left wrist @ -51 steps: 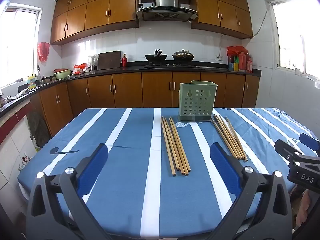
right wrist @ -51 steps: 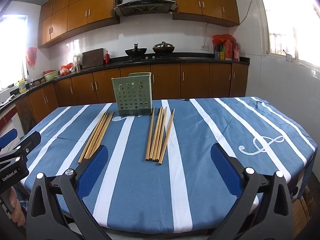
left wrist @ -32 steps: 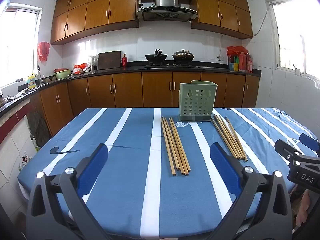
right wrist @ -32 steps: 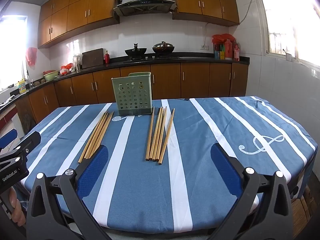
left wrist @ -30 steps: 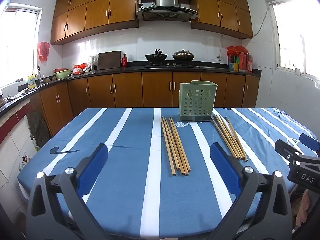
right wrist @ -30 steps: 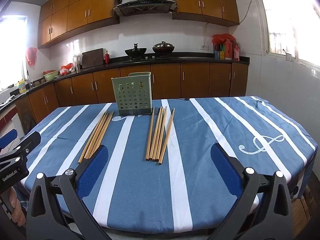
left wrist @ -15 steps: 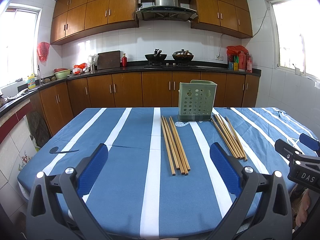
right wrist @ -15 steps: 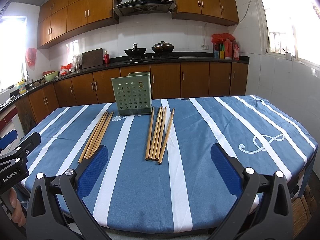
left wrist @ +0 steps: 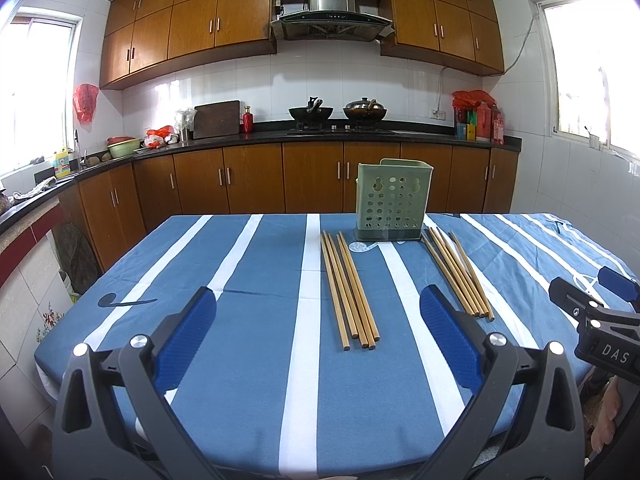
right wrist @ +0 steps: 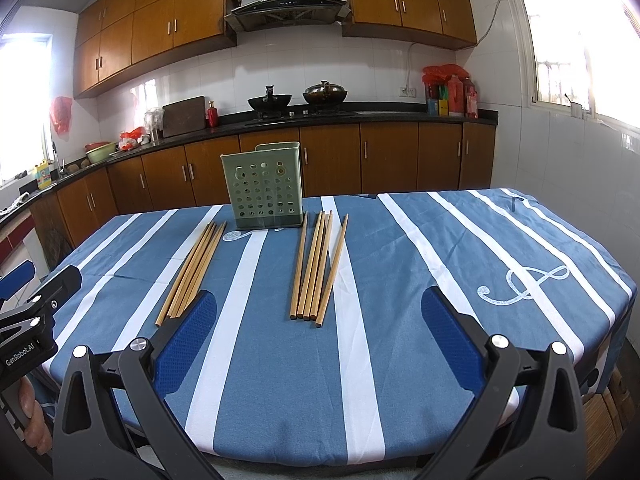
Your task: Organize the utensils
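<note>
Both tools are hovering above the near edge of the table (left wrist: 248,360), which is carrying a blue cloth with white stripes; the left gripper (left wrist: 316,336) is spread wide and holding nothing, and the right gripper (right wrist: 318,334) is likewise spread wide and holding nothing; neither is touching any utensil

The green perforated holder (right wrist: 266,186) is standing upright at the far side of the cloth; the left bundle of chopsticks (left wrist: 348,290) is lying flat just beside and in front of the holder on its left, and the right bundle of chopsticks (right wrist: 316,266) is lying flat on its right, one stick splaying slightly outward from the rest; the near ends of both bundles are pointing toward the operator

The step in hand is judged to be the approach for a first pick; nothing is yet in the holder as far as can be seen, though its inside is hidden; for a sound grasp, each tool is best lowering onto its own bundle near mid-length, fingers straddling the sticks crosswise, closing only once the pads are level with the cloth; gathering few sticks at a time is reducing the risk of rolling or scattering; the splayed stick is likely needing a separate pick
</note>
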Available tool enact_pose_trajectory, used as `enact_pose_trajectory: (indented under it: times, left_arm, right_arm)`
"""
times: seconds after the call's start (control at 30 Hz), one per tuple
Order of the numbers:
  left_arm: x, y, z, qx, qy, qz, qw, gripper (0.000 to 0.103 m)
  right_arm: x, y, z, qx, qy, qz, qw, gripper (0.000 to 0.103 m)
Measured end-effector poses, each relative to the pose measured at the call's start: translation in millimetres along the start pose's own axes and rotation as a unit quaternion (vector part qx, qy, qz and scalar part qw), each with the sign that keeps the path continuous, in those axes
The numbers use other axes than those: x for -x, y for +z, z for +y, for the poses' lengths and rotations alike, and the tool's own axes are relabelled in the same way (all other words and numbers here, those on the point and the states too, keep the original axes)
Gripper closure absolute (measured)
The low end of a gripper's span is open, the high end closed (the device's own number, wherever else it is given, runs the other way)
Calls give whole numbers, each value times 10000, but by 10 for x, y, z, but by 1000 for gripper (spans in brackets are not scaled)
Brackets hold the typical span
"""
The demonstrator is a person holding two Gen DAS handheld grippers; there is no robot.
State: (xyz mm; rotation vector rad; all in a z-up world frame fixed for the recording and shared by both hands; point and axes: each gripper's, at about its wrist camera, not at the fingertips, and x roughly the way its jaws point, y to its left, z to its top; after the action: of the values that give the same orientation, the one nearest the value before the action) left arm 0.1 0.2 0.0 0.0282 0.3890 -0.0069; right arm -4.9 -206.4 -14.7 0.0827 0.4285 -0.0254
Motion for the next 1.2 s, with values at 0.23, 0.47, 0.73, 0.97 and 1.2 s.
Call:
enact_pose_trajectory:
  times: [0.23,0.47,0.73,0.97,1.2]
  left_arm:
    - [0,0,0,0,1,3,10000,4]
    - [0,0,0,-3,-3,6,10000,4]
    - [-1,-7,-4,-3,2,8,10000,4]
    - [0,-16,-7,-4,2,9,10000,4]
    - [-1,-24,-12,-7,2,12,10000,4]
  right_arm:
    - [-5,-4,-2,-5,4,4,10000,2]
    - [-6,-9,-6,-9,6,7,10000,2]
    - [-8,-9,-10,-15,7,11,10000,2]
    - [-10,-10,-16,-20,9,14,10000,2]
    - [-14,-13,-23,-23,12,17,10000,2]
